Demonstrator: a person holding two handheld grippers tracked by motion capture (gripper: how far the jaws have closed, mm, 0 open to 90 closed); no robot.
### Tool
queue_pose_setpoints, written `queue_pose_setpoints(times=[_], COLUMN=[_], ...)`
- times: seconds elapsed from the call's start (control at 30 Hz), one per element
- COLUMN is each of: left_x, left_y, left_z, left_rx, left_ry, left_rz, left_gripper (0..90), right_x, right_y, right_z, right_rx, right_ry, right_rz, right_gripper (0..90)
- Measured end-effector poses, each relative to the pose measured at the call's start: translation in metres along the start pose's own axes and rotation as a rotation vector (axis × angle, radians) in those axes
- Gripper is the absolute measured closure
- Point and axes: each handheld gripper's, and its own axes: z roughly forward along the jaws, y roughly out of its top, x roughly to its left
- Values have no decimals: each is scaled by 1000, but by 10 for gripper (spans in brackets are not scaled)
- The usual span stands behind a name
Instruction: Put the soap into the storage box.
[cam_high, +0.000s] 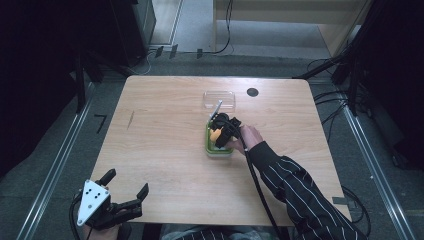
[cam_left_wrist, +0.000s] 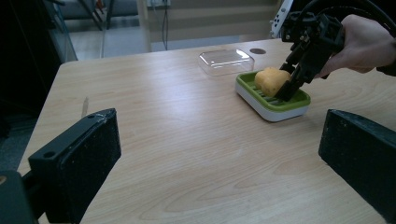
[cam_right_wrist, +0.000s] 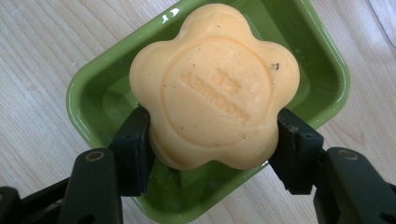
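A flower-shaped orange soap (cam_right_wrist: 215, 86) sits over the green soap dish (cam_right_wrist: 88, 98), pinched from both sides by my right gripper (cam_right_wrist: 212, 140), which is shut on it. From above, that gripper (cam_high: 220, 135) hangs over the dish (cam_high: 210, 148) near the table's middle. The left gripper view shows the soap (cam_left_wrist: 271, 80) low in the dish (cam_left_wrist: 254, 98), held by the right gripper's fingers (cam_left_wrist: 292, 86). My left gripper (cam_high: 127, 187) rests at the table's near left corner, jaws wide open and holding nothing.
A clear plastic lid (cam_high: 219, 99) lies just beyond the dish. A dark round hole (cam_high: 252, 92) sits in the tabletop (cam_high: 160, 145) further back right. A black cable (cam_high: 260, 185) trails from the right gripper along the striped sleeve (cam_high: 300, 195).
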Motion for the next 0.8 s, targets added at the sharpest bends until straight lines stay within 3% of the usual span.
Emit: queue_pose_setpoints(times=[0.5, 0.8], left_x=[0, -1], left_y=[0, 0], left_z=[0, -1], left_rx=[1, 0], left_ry=[-2, -2], left_rz=[1, 2], left_gripper=[0, 0], right_x=[0, -2], right_y=[-1, -1], right_z=[7, 3], right_rx=[30, 8], right_ry=[2, 5], right_rz=[15, 24], right_gripper=[393, 379])
